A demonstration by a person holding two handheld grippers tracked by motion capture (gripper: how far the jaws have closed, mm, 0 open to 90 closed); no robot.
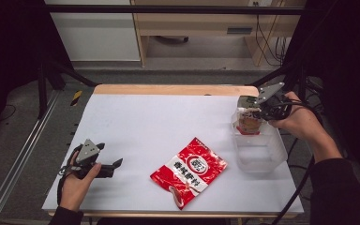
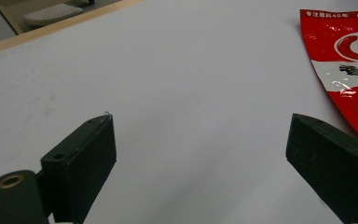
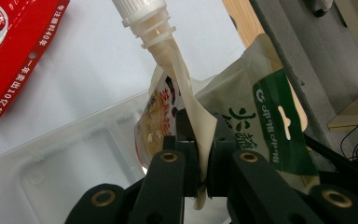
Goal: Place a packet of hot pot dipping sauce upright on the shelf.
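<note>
My right gripper (image 1: 251, 111) hangs over the far end of a clear plastic bin (image 1: 262, 165) at the table's right side. In the right gripper view its jaws (image 3: 200, 136) are shut on the edge of a cream spouted pouch (image 3: 179, 88) with a white cap pointing away. A second pouch with a green header (image 3: 275, 123) lies against it; I cannot tell whether it is pinched too. A red snack bag (image 1: 190, 171) lies flat at the front middle. My left gripper (image 1: 108, 155) rests low at the front left, open (image 2: 200, 140), with bare table between its jaws.
The white table top (image 1: 159, 122) has a wooden far edge (image 1: 173, 89). The bin's floor (image 3: 65, 172) looks bare below the pouch. The red bag (image 2: 349, 60) lies just right of the left gripper's right jaw. Dark frame posts stand at both far corners.
</note>
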